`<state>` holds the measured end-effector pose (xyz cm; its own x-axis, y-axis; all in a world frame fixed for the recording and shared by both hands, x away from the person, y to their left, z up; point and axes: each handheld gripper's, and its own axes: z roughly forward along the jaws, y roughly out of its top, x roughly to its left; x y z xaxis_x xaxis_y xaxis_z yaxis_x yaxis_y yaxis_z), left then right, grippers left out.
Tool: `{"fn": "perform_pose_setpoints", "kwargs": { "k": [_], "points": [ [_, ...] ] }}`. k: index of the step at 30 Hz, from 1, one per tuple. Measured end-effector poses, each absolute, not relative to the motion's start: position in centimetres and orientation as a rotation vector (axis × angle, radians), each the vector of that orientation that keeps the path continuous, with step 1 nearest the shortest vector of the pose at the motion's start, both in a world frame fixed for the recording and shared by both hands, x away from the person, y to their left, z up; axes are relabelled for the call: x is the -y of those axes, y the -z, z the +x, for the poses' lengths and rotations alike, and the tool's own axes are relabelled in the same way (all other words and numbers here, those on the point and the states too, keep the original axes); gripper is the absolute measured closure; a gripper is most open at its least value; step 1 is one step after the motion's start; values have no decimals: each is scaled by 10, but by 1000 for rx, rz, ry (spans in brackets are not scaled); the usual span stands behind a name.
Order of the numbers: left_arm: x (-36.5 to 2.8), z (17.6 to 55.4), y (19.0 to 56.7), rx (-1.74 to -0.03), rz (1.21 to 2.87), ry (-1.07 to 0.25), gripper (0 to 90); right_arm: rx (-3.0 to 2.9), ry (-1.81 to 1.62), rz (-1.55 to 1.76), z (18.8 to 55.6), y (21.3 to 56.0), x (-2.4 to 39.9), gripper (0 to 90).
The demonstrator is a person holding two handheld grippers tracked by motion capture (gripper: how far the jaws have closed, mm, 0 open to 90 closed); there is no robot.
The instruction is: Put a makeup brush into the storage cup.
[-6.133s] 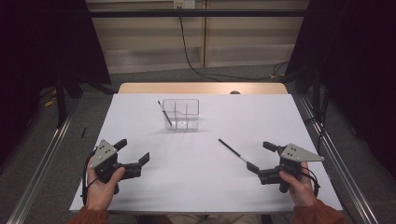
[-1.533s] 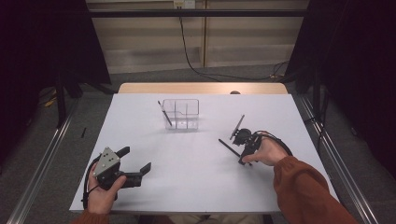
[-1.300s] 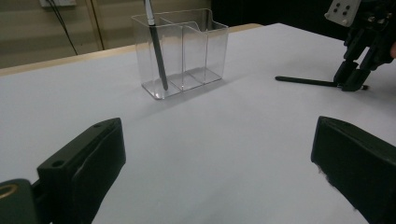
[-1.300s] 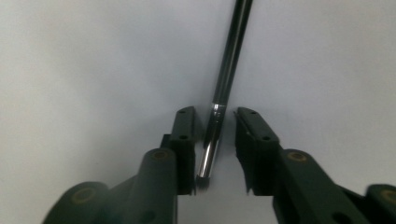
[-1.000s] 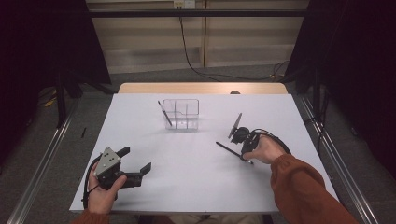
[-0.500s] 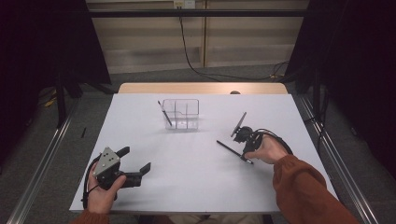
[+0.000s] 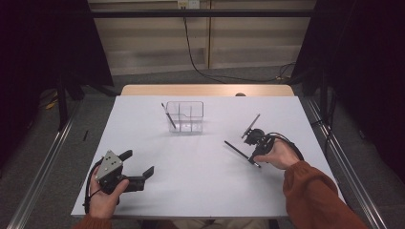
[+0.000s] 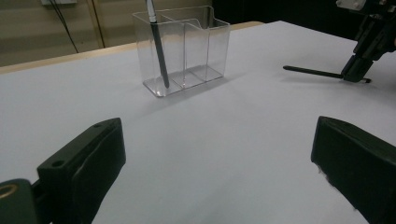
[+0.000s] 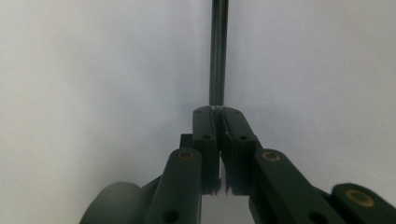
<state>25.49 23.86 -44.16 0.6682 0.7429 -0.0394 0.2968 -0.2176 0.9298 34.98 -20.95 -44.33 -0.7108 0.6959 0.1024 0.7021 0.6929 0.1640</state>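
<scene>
A black pen [image 7: 237, 149] lies low on the white table [image 7: 200, 191], right of centre. My right gripper [image 7: 251, 159] points down at it and is shut on its near end. In the right gripper view the two jaws meet around the pen [image 9: 218, 56], which runs straight away from the right gripper [image 9: 218, 112]. The left gripper view shows the same pen [image 8: 310, 71] clamped at its right end. My left gripper [image 7: 138, 163] rests at the front left, open, with nothing between the jaws of the left gripper [image 8: 219, 135].
A clear divided organizer [image 7: 191, 125] stands at the back middle of the table, with a dark pen [image 7: 167, 114] leaning in its left compartment; the left gripper view shows this organizer [image 8: 205, 46] and its pen [image 8: 159, 51]. Metal rails [image 7: 43, 171] flank the table.
Since the oldest frame my right hand has reached forward from the front right corner and shut on the pen. Over the last second both hands barely moved.
</scene>
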Motion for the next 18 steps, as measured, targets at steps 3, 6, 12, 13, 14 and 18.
{"fn": "perform_pose_setpoints", "kwargs": {
  "k": [3, 6, 12, 13, 14, 18],
  "points": [
    [-239, 255, 442, -829, 1798, -513, 30, 2853, 352, -1202, 349, 440, 213, 849],
    [-239, 255, 442, -828, 1796, -513, 31, 2849, 406, -1213, 348, 436, 215, 849],
    [-240, 255, 441, -833, 1794, -512, 30, 2835, 528, -1222, 345, 430, 220, 849],
    [-240, 255, 441, -833, 1795, -514, 30, 2828, 549, -1228, 344, 429, 221, 849],
    [-240, 255, 441, -834, 1794, -514, 30, 2818, 589, -1222, 343, 428, 223, 849],
    [-239, 255, 441, -831, 1797, -515, 30, 2807, 658, -1228, 340, 426, 226, 848]
  ]
}}
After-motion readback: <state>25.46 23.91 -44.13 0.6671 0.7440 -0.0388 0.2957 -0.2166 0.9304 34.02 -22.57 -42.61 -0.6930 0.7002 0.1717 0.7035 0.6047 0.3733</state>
